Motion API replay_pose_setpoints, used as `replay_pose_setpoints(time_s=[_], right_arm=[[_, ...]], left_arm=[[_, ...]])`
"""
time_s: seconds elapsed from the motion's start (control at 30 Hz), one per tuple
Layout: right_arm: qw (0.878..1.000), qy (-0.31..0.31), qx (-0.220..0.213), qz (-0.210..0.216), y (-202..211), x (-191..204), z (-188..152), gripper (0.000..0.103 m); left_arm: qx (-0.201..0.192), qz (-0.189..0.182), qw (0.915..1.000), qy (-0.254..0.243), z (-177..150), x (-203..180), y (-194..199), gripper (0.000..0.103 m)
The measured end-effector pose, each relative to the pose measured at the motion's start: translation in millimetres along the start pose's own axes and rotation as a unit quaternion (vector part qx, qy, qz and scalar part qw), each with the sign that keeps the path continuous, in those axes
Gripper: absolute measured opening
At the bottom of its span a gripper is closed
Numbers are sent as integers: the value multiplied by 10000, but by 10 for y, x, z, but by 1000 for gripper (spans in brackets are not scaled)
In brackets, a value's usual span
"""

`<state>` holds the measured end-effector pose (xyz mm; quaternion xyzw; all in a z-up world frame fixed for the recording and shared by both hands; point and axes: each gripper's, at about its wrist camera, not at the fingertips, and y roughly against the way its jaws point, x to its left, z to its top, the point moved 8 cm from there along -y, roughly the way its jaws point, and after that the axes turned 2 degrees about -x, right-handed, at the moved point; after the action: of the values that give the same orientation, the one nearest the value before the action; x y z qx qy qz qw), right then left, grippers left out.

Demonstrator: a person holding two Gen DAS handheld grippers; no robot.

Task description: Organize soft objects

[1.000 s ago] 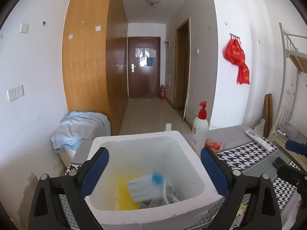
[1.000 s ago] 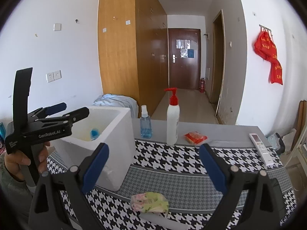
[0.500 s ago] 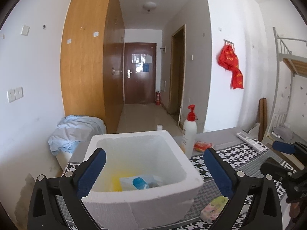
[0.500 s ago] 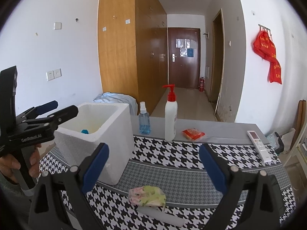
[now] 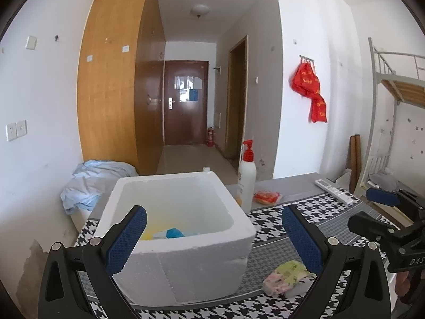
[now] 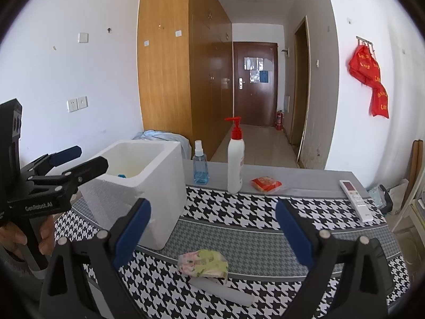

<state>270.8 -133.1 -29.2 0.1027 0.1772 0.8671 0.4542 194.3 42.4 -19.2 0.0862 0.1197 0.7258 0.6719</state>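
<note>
A white foam box (image 5: 183,250) stands on the houndstooth tablecloth; it also shows in the right wrist view (image 6: 148,186). Inside lie a blue-and-white soft pack (image 5: 172,232) and something yellow. A green-and-pink soft pack (image 5: 287,276) lies on the cloth right of the box, and in the right wrist view (image 6: 203,263) it rests on a white tube. My left gripper (image 5: 212,236) is open and empty, held in front of the box. My right gripper (image 6: 212,228) is open and empty above the green pack.
A white pump bottle with red top (image 6: 235,159), a blue spray bottle (image 6: 200,164), an orange packet (image 6: 265,183) and a white remote (image 6: 356,199) stand along the far side of the table. A blue cloth heap (image 5: 93,183) lies behind the box.
My left gripper has drawn back and down from above the box, leaving the blue-and-white pack inside. The right gripper has barely moved.
</note>
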Motion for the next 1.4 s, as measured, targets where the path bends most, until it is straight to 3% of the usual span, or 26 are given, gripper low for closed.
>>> replay_pose_setpoints(time_s=[0.3, 0.73, 1.4], right_arm=[[10000, 5, 42, -5, 28, -16, -138, 97], [9999, -141, 14, -18, 88, -182, -357, 97], [9986, -366, 366, -110, 98, -368, -689, 97]], left_arm=[[-100, -109, 9999, -7, -108, -113, 123, 102], [191, -379, 9991, 67, -443, -261, 21, 102], [580, -905, 9942, -59, -727, -592, -150, 102]])
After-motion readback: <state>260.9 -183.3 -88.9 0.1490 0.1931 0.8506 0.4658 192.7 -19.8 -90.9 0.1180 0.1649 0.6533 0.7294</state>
